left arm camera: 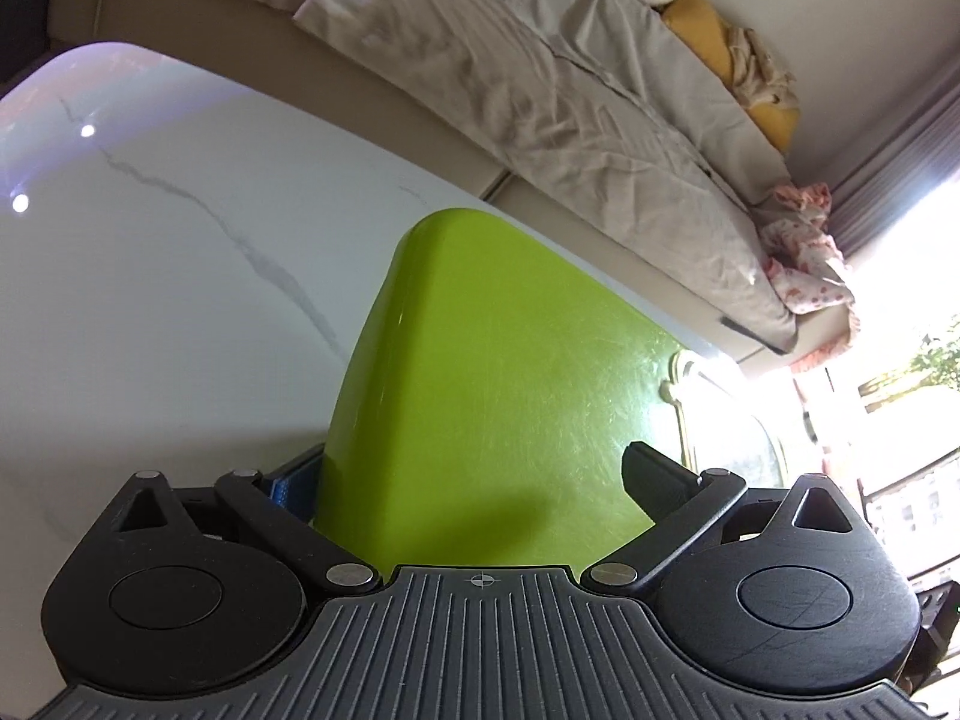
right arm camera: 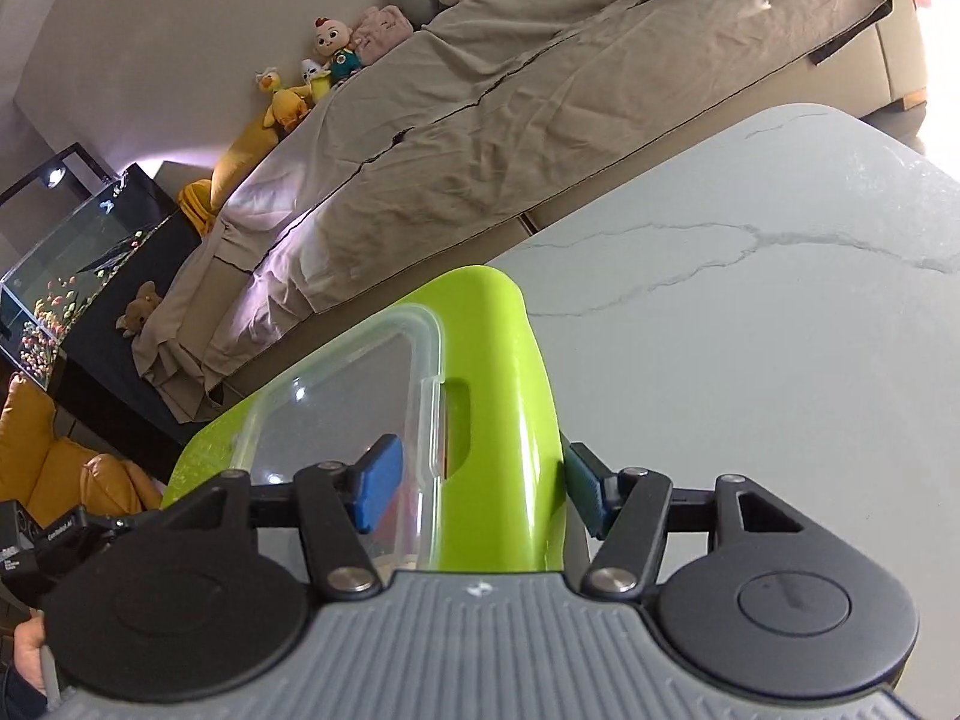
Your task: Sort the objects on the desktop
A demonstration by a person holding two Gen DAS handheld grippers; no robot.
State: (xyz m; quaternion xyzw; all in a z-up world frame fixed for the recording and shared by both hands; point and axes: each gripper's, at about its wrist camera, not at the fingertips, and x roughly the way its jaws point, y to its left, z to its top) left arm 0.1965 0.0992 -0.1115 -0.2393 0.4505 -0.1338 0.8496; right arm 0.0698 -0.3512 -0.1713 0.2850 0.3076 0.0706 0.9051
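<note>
A lime green plastic tray [left arm camera: 498, 372] sits on the white marble table [left arm camera: 150, 300] and fills the middle of the left wrist view. My left gripper [left arm camera: 474, 480] is shut on the tray's rim, one blue pad outside it and one finger [left arm camera: 654, 480] inside. In the right wrist view the same green tray [right arm camera: 498, 396] holds a clear plastic container [right arm camera: 348, 396]. My right gripper [right arm camera: 480, 486] is shut on the tray's side wall, with one blue pad [right arm camera: 378, 483] inside by the container and the other pad [right arm camera: 585, 495] outside.
The marble table [right arm camera: 750, 360] stretches to the right of the tray. Behind it stands a sofa with a beige cover [right arm camera: 510, 120] and soft toys [right arm camera: 336, 54]. A fish tank [right arm camera: 66, 276] stands at the far left. A bright window [left arm camera: 912, 312] is on the right.
</note>
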